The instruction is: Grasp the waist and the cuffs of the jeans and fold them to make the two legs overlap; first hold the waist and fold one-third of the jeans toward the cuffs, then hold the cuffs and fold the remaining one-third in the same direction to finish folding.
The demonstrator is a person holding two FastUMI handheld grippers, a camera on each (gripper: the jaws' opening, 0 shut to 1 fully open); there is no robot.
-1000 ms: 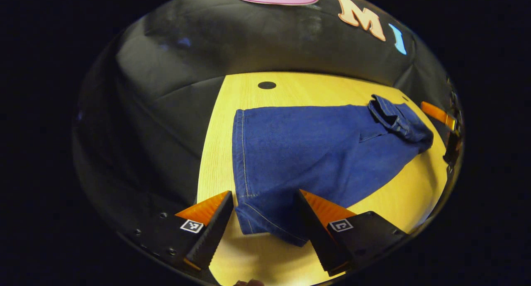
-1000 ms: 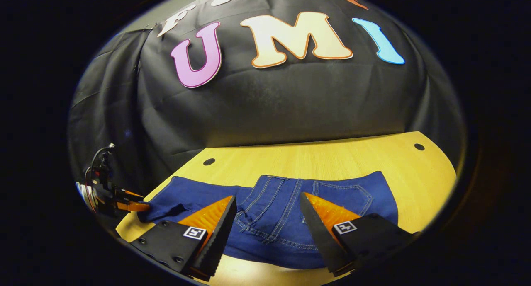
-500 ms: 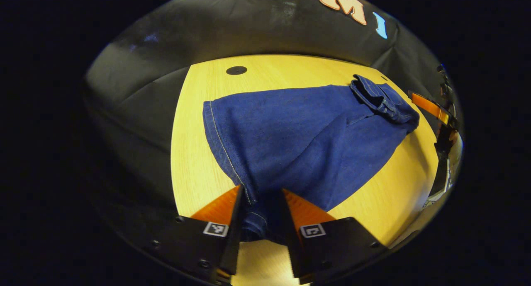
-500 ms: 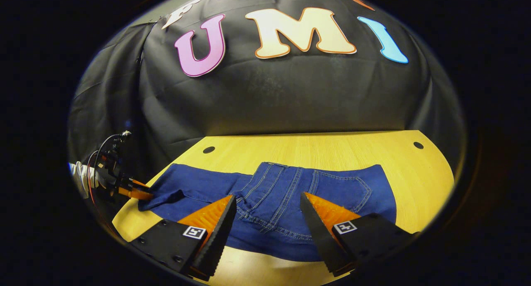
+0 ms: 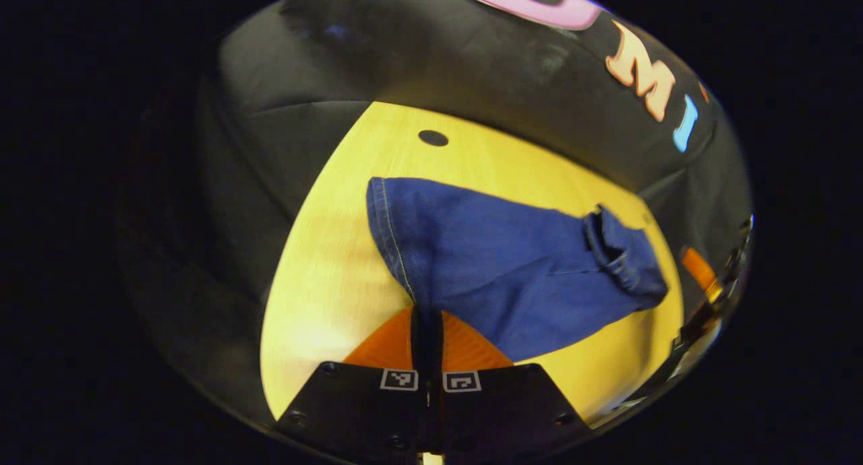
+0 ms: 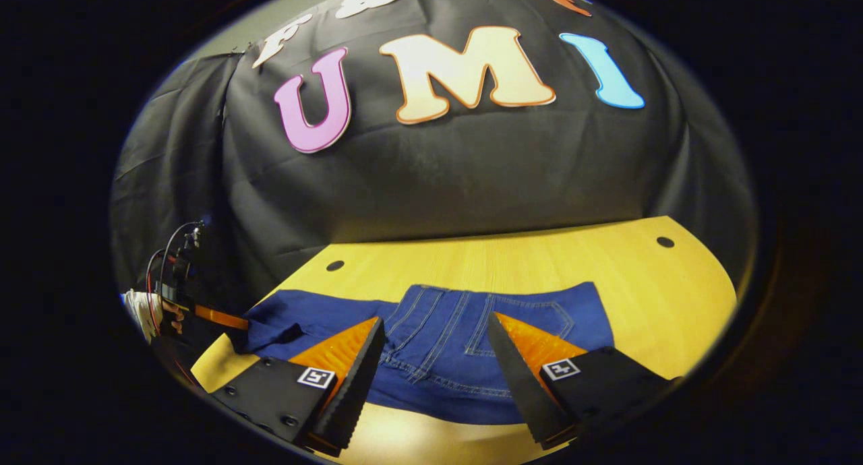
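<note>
Matt blue denim jeans [image 6: 438,344] with contrast stitching lie on a smooth, light-grained wooden table [image 6: 539,263].

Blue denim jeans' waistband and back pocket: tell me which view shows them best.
The right gripper view: the blue denim jeans' waistband and back pocket lie flat between the open right gripper. The left gripper view shows that end bunched, far off.

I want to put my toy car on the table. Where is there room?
Bare table lies behind the jeans, up to the black wall. There is more at the far right corner, and a strip along the front edge. The middle is crowded: the jeans and the right claw are there.
</note>
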